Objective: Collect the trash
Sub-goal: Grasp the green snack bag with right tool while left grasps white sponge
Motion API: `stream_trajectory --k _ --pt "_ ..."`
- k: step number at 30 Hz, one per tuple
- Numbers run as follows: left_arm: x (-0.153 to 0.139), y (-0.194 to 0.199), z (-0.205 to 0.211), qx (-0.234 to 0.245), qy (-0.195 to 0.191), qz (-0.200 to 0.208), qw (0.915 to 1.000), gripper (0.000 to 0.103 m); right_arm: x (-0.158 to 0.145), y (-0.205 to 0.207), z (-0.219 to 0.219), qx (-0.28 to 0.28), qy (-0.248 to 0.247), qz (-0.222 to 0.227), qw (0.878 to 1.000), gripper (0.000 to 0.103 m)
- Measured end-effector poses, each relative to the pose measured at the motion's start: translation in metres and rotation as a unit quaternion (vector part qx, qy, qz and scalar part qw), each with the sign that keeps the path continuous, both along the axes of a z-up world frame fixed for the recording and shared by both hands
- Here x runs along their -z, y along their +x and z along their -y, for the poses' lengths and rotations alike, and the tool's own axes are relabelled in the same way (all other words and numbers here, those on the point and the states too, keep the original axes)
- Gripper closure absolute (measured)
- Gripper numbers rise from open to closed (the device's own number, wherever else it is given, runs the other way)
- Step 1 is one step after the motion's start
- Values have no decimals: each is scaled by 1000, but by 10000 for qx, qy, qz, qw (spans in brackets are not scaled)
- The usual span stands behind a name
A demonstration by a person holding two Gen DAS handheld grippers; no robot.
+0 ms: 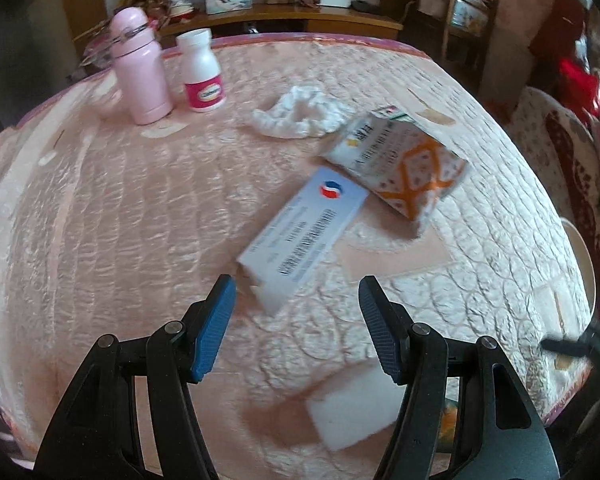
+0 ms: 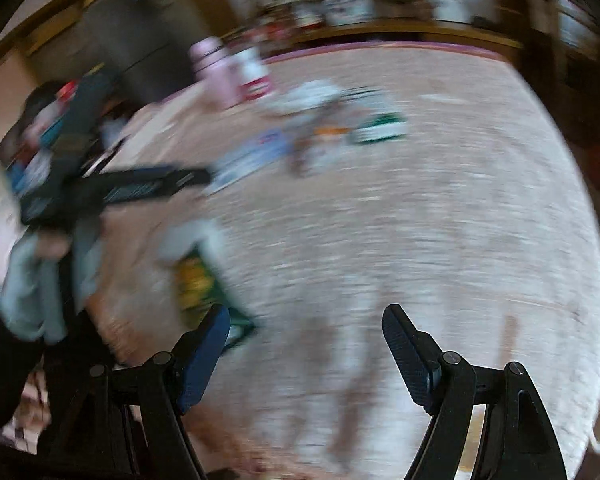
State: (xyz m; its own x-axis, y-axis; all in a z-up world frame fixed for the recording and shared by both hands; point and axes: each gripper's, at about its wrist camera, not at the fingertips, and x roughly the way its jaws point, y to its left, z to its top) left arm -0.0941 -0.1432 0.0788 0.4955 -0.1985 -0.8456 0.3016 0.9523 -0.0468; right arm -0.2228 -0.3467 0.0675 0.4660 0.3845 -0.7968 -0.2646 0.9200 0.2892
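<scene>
Pink quilted bed (image 1: 140, 208) fills both views, wooden shelves with clutter behind it. Trash lies together near the middle: a white carton with a red-blue logo (image 1: 304, 232), an orange-patterned packet (image 1: 404, 168) touching its far end, a crumpled white tissue (image 1: 300, 114) just beyond. A pink flask (image 1: 140, 68) and a white pill bottle (image 1: 202, 72) stand upright at the far left edge, apart from the litter; I judge them keepers, not trash.

My left claw (image 1: 296, 328) is angled down at the carton's near end, jaws parted wide, nothing between them; likely lining up for the carton.

My right claw (image 2: 306, 354) view is heavily blurred. Jaws apart, empty, over bare quilt. A green-yellow wrapper (image 2: 200, 280) lies just beyond its left finger. The carton cluster sits well ahead.
</scene>
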Motion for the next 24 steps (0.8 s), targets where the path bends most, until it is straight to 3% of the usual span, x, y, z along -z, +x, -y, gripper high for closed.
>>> stream_trajectory --k 5,10,12,14,15,19,24 --pt "-2 -7 -10 132 -21 -23 9999 40 15 1 -57 -869 -351 -36 9956 26" --pt "-1 -16 -27 176 -15 -145 9997 40 25 12 -84 -1087 -510 124 9927 26" --pt "-1 -20 -35 172 -67 -187 9997 40 33 19 -86 -1056 -559 49 9928 42" --pt "-2 -24 -40 213 -144 -200 9995 40 33 21 -82 -1002 -546 109 9934 66" --pt "-3 -26 -42 292 -236 -224 9990 40 32 22 -78 -976 -510 64 9939 69" --pt "-4 -38 -40 836 -610 -385 9939 40 22 22 -48 -440 -511 153 9976 69" --pt "-2 -57 -17 1348 -669 -441 9876 40 14 23 -10 262 -669 123 9973 69"
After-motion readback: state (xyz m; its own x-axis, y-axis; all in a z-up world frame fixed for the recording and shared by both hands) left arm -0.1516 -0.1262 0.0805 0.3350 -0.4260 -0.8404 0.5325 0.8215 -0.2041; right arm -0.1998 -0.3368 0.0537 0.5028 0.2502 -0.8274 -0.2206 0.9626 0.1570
